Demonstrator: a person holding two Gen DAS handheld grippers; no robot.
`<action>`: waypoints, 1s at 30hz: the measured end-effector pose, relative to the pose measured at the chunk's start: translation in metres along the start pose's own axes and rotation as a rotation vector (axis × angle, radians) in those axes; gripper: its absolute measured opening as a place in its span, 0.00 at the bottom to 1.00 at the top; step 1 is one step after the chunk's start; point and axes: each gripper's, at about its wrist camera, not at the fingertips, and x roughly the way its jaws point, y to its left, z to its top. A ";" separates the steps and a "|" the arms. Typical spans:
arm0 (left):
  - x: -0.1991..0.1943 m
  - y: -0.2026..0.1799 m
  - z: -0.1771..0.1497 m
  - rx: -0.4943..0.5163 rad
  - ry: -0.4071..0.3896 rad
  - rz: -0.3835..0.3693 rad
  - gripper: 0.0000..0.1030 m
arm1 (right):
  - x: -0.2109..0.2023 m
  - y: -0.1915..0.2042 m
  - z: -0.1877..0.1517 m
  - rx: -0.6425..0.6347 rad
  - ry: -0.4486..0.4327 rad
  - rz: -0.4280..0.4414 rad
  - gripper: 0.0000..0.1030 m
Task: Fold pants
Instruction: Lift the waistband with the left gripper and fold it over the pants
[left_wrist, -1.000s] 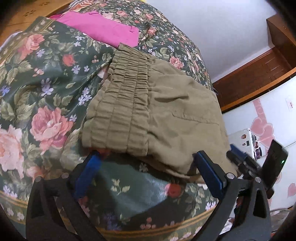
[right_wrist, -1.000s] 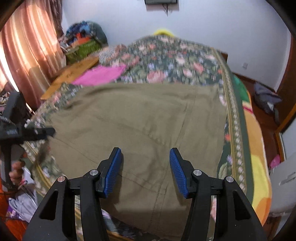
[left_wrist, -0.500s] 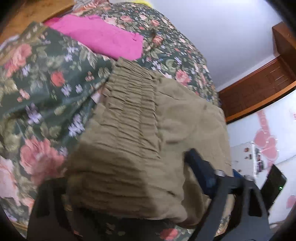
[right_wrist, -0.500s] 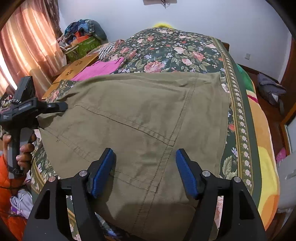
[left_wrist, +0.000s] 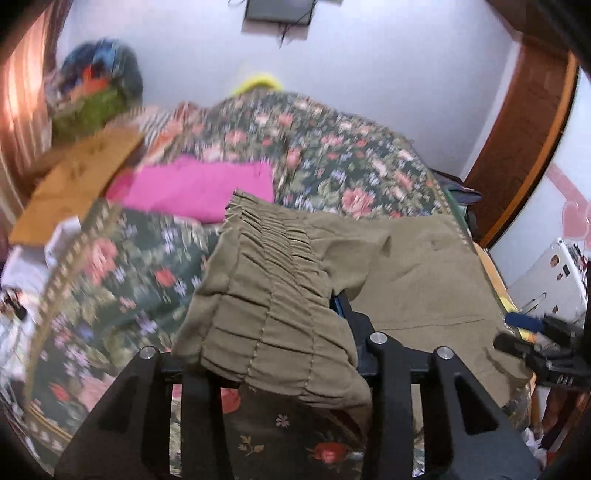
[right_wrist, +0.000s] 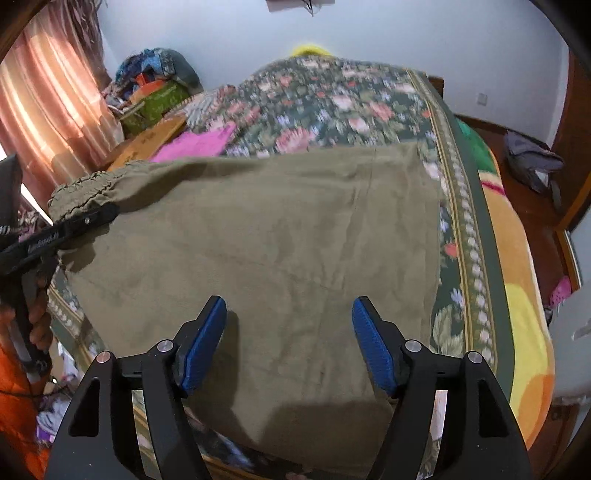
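Left wrist view: olive-khaki cotton pants (left_wrist: 406, 273) spread over the dark green floral bedspread (left_wrist: 325, 158), gathered elastic waistband (left_wrist: 269, 295) lifted and draped across the left gripper (left_wrist: 273, 354). Jaws buried under the cloth, apparently closed on the waistband; gap itself hidden. Flat magenta garment (left_wrist: 199, 188) just beyond the waistband, brown cardboard sheet (left_wrist: 77, 177) to the left. Right gripper (left_wrist: 532, 332) visible at the far right edge of the pants.

Right wrist view: same pants (right_wrist: 280, 240) lying flat near the foot of the bed. Right gripper (right_wrist: 288, 350) poised over the near edge, blue-padded jaws wide apart, holding nothing. Left gripper (right_wrist: 88, 218) at the bunched waistband, left side.
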 end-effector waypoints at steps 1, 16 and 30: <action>-0.007 -0.004 0.002 0.021 -0.021 0.006 0.37 | -0.003 0.005 0.006 -0.011 -0.022 0.007 0.64; -0.052 -0.032 0.011 0.126 -0.115 0.001 0.36 | 0.054 0.083 0.024 -0.187 0.098 0.205 0.56; -0.068 -0.073 0.022 0.234 -0.166 0.000 0.36 | -0.002 0.035 0.005 -0.055 -0.045 0.141 0.56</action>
